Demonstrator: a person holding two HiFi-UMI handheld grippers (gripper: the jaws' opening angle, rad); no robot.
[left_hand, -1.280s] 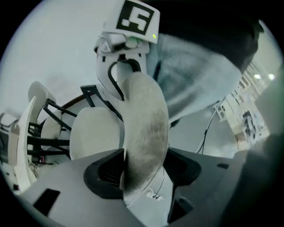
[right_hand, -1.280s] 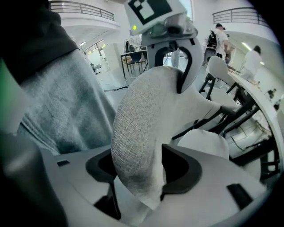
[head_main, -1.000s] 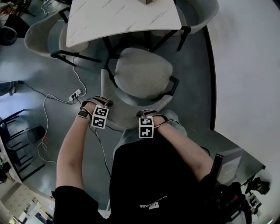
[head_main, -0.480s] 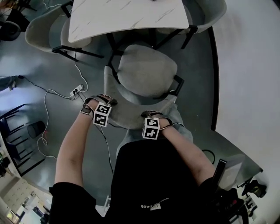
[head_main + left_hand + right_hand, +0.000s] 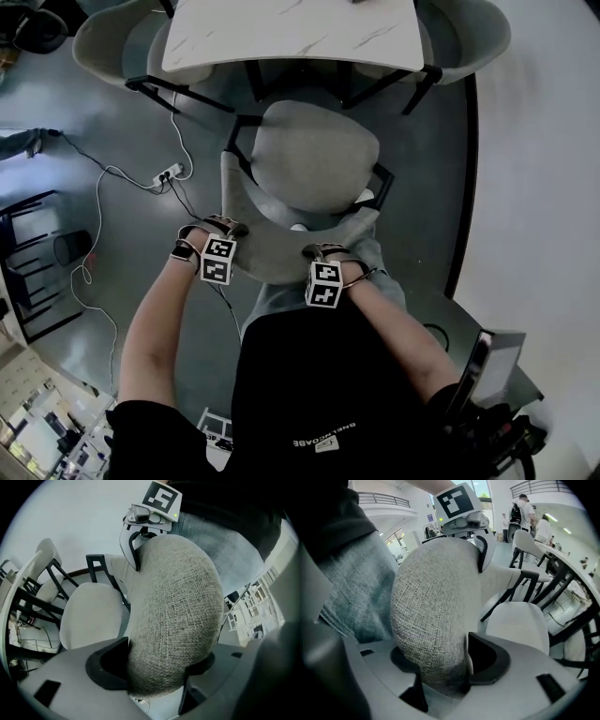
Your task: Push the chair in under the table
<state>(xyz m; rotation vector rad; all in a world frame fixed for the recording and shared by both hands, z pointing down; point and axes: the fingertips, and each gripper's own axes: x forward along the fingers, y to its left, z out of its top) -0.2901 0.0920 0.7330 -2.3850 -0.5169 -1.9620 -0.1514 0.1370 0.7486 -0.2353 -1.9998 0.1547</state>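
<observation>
White marbled table (image 5: 291,33) across the top of the head view, flanked by a side chair at each end (image 5: 112,37) (image 5: 473,28). Just short of it on the grey floor (image 5: 122,122), the chair (image 5: 314,155): faces the table, seat out in the open with its front edge near the table's near side. Turned toward the person, the curved backrest (image 5: 272,253), long axis running left to right. Clamped over its padded top edge, the left gripper (image 5: 217,228), fabric filling the gap between both pads. Likewise astride that edge further right, the right gripper (image 5: 323,251), closing onto the padding. Left of the chair, a power strip (image 5: 166,175) with trailing cables.
</observation>
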